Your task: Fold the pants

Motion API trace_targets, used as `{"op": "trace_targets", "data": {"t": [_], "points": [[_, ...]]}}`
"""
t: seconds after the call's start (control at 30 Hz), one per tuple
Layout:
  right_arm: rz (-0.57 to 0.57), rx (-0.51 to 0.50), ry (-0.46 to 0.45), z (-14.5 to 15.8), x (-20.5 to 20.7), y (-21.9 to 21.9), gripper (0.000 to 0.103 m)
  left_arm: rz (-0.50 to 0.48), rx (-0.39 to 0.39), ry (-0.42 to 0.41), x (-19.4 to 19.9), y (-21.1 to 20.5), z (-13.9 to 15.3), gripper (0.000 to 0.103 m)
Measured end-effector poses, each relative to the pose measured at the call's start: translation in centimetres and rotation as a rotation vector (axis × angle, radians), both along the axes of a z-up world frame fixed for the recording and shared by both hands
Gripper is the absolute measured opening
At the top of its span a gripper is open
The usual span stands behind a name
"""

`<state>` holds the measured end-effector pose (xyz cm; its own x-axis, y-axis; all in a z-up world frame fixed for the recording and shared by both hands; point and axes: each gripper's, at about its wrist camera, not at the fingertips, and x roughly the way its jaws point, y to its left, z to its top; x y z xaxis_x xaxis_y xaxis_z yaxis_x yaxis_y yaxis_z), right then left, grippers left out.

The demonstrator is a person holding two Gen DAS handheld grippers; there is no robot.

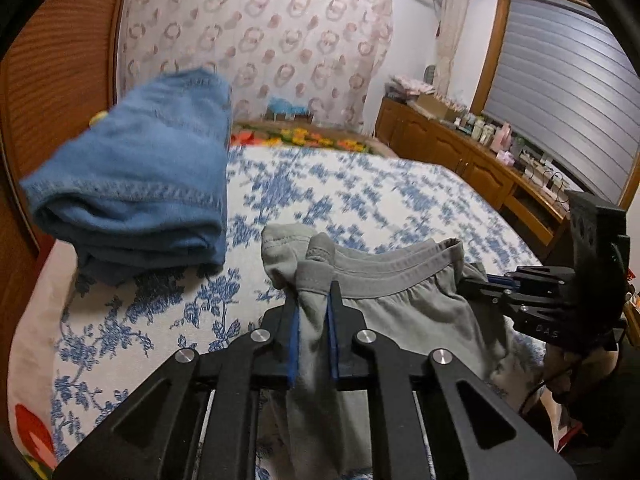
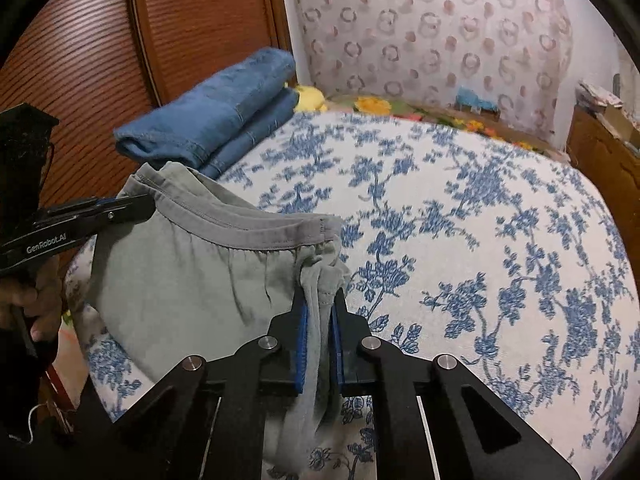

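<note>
Grey pants [image 1: 404, 308] hang by their waistband above a blue-flowered bed. My left gripper [image 1: 314, 300] is shut on one end of the waistband, the cloth bunched between its blue pads. My right gripper [image 2: 320, 308] is shut on the other end of the waistband [image 2: 248, 232]. In the left wrist view the right gripper [image 1: 492, 280] shows at the right edge. In the right wrist view the left gripper [image 2: 136, 204] shows at the left, with the pants [image 2: 188, 288] spread between the two. The legs hang down out of sight.
Folded blue jeans [image 1: 140, 184] lie on the bed [image 1: 360, 200] at the left, by a brown slatted wardrobe [image 2: 80, 60]; they also show in the right wrist view [image 2: 216, 120]. A wooden cabinet [image 1: 460, 148] with bottles runs along the right wall.
</note>
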<state>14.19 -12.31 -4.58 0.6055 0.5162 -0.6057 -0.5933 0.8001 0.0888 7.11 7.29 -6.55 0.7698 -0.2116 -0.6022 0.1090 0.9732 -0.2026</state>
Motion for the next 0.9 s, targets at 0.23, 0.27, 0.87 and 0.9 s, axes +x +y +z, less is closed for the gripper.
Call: {"op": "trace_targets", "data": {"t": [0.23, 0.27, 0.87, 0.9], "points": [[-0.023, 0.027, -0.091, 1.7, -2.5, -1.7, 0.01, -0.022, 0.026, -0.095, -1.7, -1.2, 3.0, 0.012], [-0.025, 0.033, -0.098, 1.9, -2.8, -1.9, 0.01, -0.023, 0.027, -0.102, -1.7, -1.3, 3.3, 0.012], [-0.055, 0.066, -0.221, 5.8, -5.0, -5.3, 0.01, -0.068, 0.066, -0.216, -2.9, -2.9, 6.9, 0.012], [-0.054, 0.065, -0.226, 6.0, -5.2, -5.3, 0.01, -0.069, 0.069, -0.22, -2.8, -3.0, 7.1, 0.012]]}}
